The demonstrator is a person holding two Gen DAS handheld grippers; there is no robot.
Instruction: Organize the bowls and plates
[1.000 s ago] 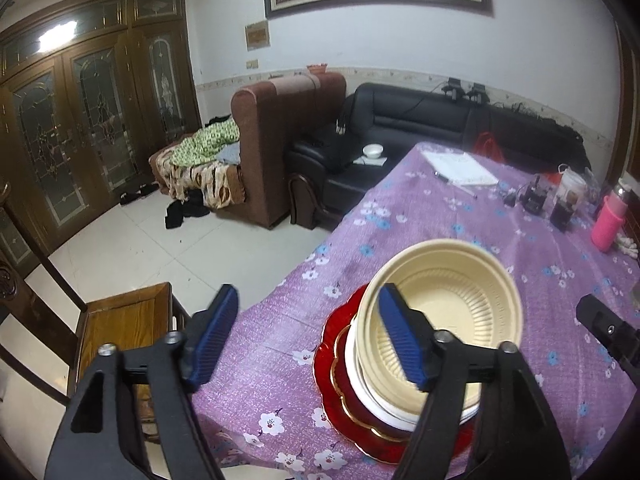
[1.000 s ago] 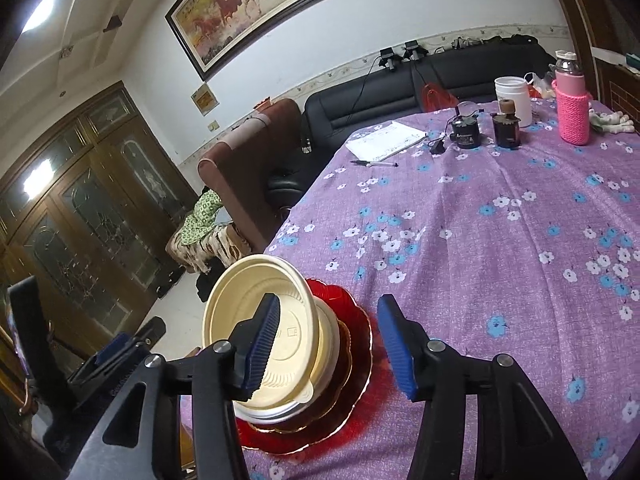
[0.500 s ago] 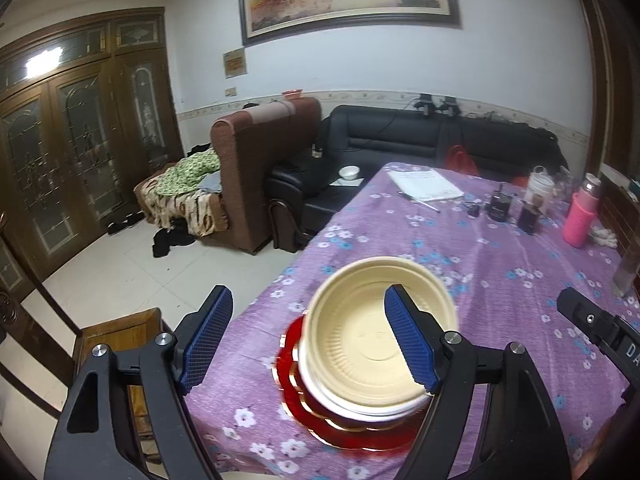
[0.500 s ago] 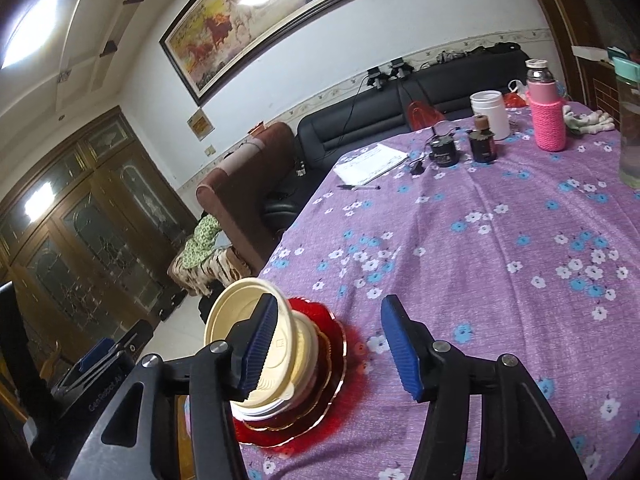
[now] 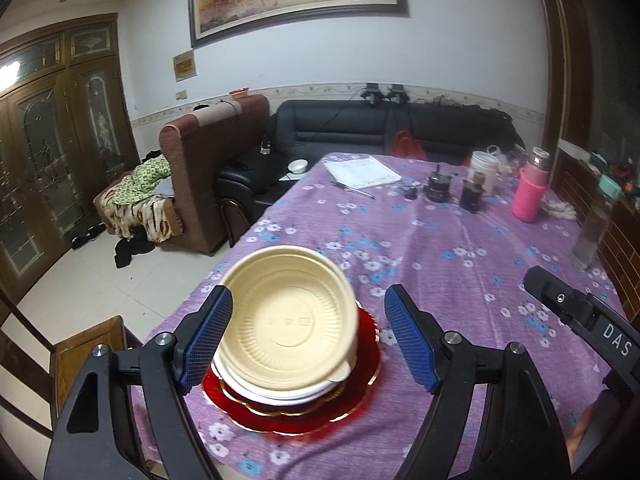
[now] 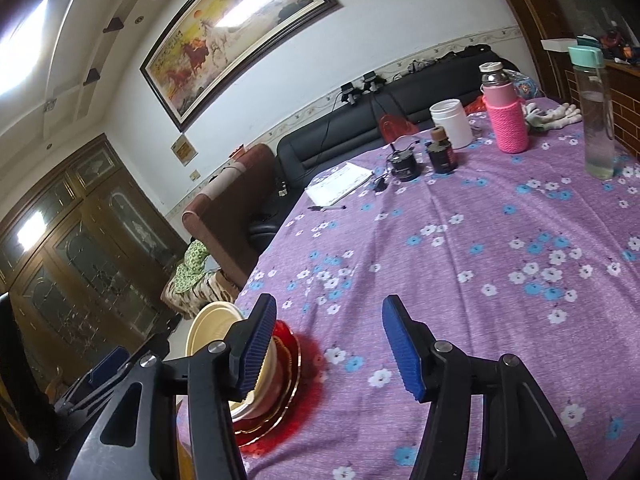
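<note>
We find a cream plastic bowl nested on a white bowl, itself on a gold-rimmed plate and a red plate, stacked at the near left corner of the purple floral tablecloth. The cream bowl holds nothing. The left gripper stands wide, its blue pads either side of the stack, gripping nothing. The right gripper is likewise wide and empty, just right of the stack. At the far end we note a white jar, a pink-sleeved bottle, a clear bottle part-filled with liquid, a notepad and pen. "DAS" is legible on the right gripper's body.
</note>
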